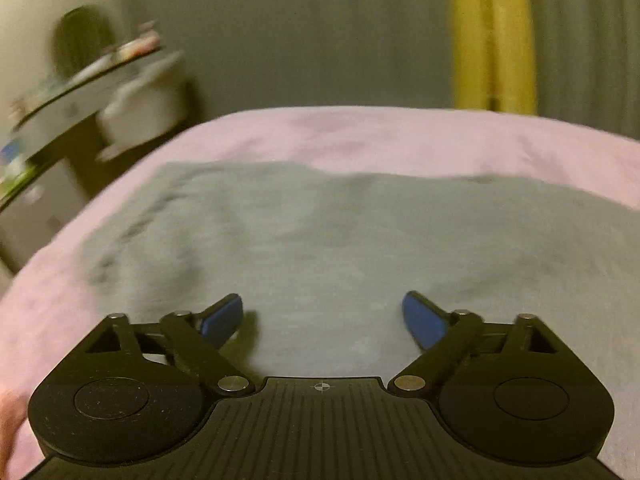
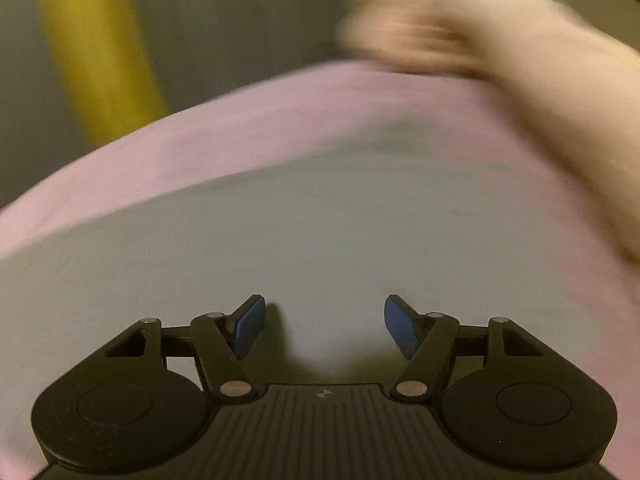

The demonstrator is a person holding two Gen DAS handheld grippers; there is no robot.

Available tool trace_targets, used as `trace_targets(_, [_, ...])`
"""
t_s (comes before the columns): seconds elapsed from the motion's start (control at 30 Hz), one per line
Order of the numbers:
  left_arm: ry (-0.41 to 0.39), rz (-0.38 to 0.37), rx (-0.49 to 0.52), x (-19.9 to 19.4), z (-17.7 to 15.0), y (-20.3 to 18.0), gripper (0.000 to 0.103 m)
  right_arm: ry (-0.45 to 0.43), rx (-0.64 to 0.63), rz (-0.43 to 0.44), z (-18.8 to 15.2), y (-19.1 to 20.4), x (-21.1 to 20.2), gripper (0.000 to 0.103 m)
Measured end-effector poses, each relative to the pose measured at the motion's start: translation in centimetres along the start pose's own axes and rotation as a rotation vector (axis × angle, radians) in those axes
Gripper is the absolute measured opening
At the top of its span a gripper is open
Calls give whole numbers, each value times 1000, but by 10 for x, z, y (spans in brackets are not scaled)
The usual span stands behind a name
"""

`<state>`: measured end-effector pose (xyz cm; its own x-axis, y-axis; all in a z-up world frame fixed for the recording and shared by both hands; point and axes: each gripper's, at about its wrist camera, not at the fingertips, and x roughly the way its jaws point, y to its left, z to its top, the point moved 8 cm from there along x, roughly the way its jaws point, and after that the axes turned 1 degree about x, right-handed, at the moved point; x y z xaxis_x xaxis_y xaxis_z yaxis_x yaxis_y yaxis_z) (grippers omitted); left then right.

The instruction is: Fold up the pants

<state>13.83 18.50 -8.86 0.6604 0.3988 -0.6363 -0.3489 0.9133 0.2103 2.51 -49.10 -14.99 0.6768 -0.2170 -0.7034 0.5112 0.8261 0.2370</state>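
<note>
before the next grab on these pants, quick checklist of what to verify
1. Left gripper open, nothing between its fingers: ok.
2. Right gripper open and empty: ok.
3. Grey pants lying flat on the pink sheet: ok, only light wrinkles.
4. A pants edge or hem within either gripper's gap: not ok, both are over mid-fabric.
5. Fold stage so far: cannot tell, views blurred.
6. Pale blurred bundle clear of the pants: cannot tell.

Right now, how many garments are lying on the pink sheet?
1. The grey pants lie spread flat on the pink sheet, under the open left gripper and open right gripper. Blur and framing could hide others.
</note>
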Motion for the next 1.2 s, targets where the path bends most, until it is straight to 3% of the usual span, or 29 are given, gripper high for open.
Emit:
trace_targets(0.07, [-5,-70,-33,-17,4,-2,90,-13,163,-29,2,-47,-20,62])
trace_targets(0.13, [-22,-183,-31,-43,4,-23,93,-13,216,65,-3,-51,-33,60])
trace_targets(0.27, [25,-412,-2,-77,-17,-97,95,83,147,349,-37,2,-37,57])
trace_targets(0.4, [146,-538,39,-95,-58,-172,94,184,31,547,-56,61,-33,57])
trace_targets(0.53, [39,-439,265,-95,-71,-202,97,200,100,583,-49,43,-26,57])
trace_targets(0.57, [18,-423,272,-98,-69,-200,97,174,132,571,-44,31,-21,50])
trace_targets(0.67, [18,-338,204,-79,-61,-178,98,91,277,508,-32,-32,-12,31])
trace_targets(0.77, [22,-172,85,-57,-48,-136,98,-5,424,362,-34,-96,-27,29])
trace_targets(0.83, [37,-104,19,-48,-43,-113,98,-52,488,296,-32,-125,-39,32])
trace_targets(0.9, [56,-100,-35,-44,-40,-98,97,-53,529,278,-40,-139,-49,34])
trace_targets(0.93, [61,-111,-54,-46,-40,-93,97,-36,538,247,-45,-143,-50,53])
trace_targets(0.97, [65,-128,-63,-49,-40,-91,97,-30,540,217,-51,-144,-48,55])
trace_targets(1.1, [58,-230,-46,-63,-39,-96,97,-64,611,274,-58,-149,-48,58])
trace_targets(1.17, [49,-303,-45,-76,-43,-102,97,-58,639,302,-59,-144,-46,61])
trace_targets(1.2, [48,-351,-39,-82,-44,-108,97,-48,632,275,-58,-142,-49,60])
